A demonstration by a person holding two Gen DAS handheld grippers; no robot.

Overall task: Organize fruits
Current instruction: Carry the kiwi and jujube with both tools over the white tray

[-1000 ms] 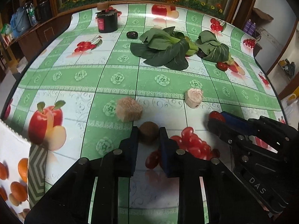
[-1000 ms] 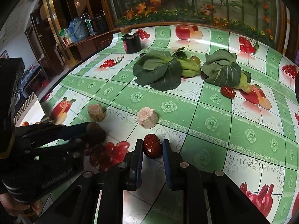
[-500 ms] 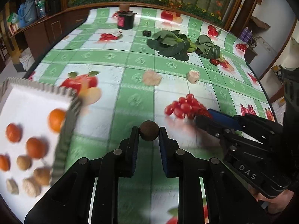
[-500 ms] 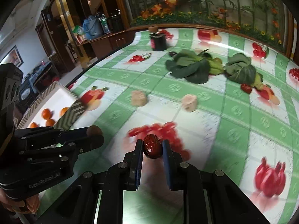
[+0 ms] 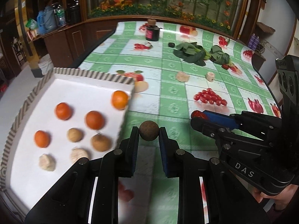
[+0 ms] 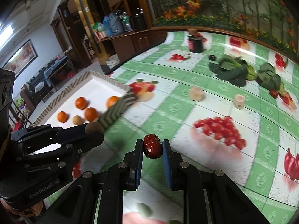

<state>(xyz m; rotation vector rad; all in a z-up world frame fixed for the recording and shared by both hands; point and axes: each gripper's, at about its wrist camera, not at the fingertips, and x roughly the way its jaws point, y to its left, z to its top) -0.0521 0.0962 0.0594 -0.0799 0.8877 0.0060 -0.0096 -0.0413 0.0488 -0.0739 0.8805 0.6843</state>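
My left gripper (image 5: 149, 133) is shut on a round brown fruit (image 5: 149, 133), held above the table just right of a white tray (image 5: 78, 85) with a striped rim. The tray holds several oranges (image 5: 94, 119), brown round fruits (image 5: 101, 142) and pale lumps (image 5: 47, 162). My right gripper (image 6: 152, 146) is shut on a dark red date (image 6: 152, 146), held above the table. In the left wrist view it (image 5: 198, 115) sits to the right; in the right wrist view the left gripper (image 6: 93, 127) sits lower left, near the tray (image 6: 115, 112).
Two pale fruit chunks (image 5: 182, 76) (image 5: 210, 76) lie on the green fruit-print tablecloth. Further back are leafy greens (image 5: 192, 53), another red date (image 5: 225, 66), a dark jar (image 5: 152, 31) and a small black lid (image 5: 171, 44). The table edge runs along the left.
Both grippers have lifted their fruits off the table and swung left toward the tray. The tray and its fruit have come fully into view.
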